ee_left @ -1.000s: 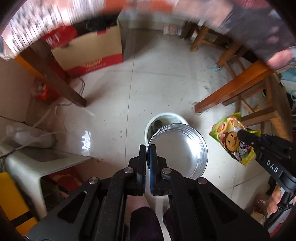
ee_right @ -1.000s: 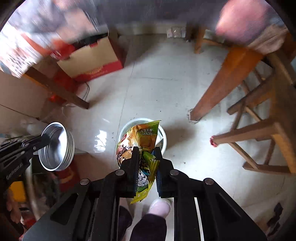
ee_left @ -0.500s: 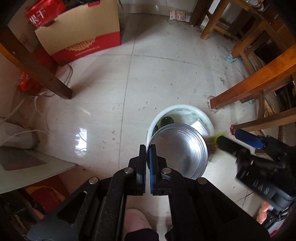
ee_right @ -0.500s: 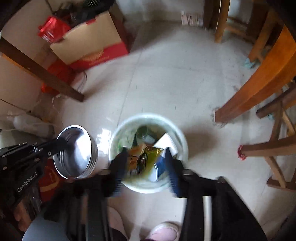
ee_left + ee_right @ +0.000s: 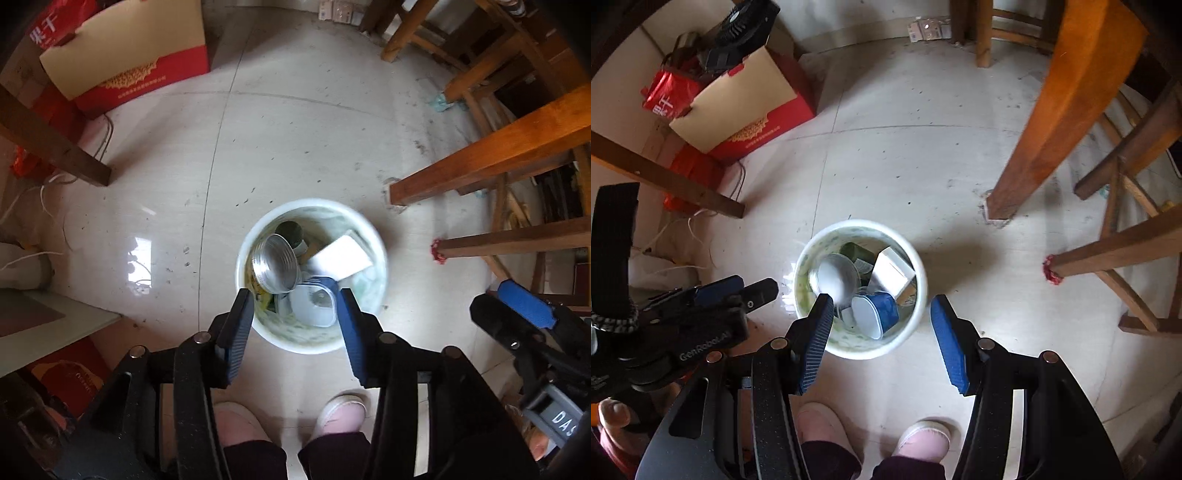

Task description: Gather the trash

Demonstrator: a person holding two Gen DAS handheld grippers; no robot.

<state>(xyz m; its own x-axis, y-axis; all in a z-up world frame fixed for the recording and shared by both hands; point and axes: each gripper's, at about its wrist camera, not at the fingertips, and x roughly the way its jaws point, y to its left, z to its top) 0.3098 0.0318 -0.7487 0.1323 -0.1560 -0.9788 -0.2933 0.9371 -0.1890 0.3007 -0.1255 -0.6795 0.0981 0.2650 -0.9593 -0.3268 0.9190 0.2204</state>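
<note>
"GenRobot.AI" on left tongs (image 5: 764, 291) body; "DAS" on right tongs (image 5: 517, 306) body.

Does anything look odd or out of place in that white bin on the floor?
Yes: a shiny metal bowl lies tilted in the white bin among trash such as a white box. It looks like kitchenware, not rubbish.

Pale tiled floor (image 5: 295, 140), scuffed and speckled. Red-and-tan cardboard box (image 5: 125, 70) at eleven o'clock, black fan (image 5: 742, 29) on top. Orange wooden table leg (image 5: 1052, 122) at two o'clock. Pink slippers (image 5: 923, 439) at six o'clock.
</note>
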